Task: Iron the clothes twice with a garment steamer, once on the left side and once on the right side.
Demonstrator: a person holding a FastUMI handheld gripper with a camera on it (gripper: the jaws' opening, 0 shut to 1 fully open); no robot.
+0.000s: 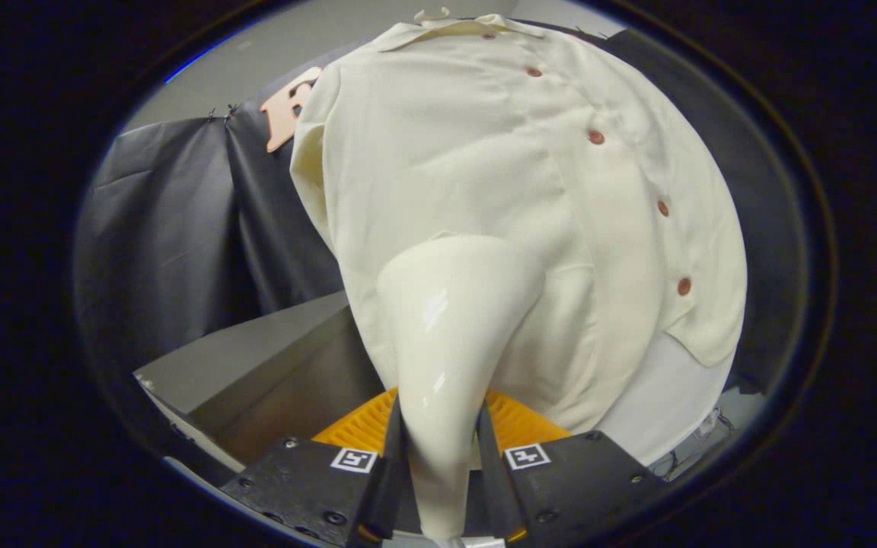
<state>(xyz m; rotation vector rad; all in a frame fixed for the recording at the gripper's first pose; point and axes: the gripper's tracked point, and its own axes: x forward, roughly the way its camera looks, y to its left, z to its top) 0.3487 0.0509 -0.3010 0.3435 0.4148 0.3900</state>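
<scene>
Black cloth [172, 221] drapes the booth behind a cream button-front shirt [499, 175] hanging upright. We see our gripper [438, 449] clamped on the glossy white garment steamer [450, 320], both fingers pressing its handle, its wide head against the shirt's lower front.

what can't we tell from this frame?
- Steamer head face: turned toward the shirt, so whether it touches the fabric or steam comes out is hidden.
- Steamer base: cut off below the tool, whose fingers clamp its handle.
- Shirt's far sleeve: hidden behind its own front.
- Hanger: too little shows above the collar.
</scene>
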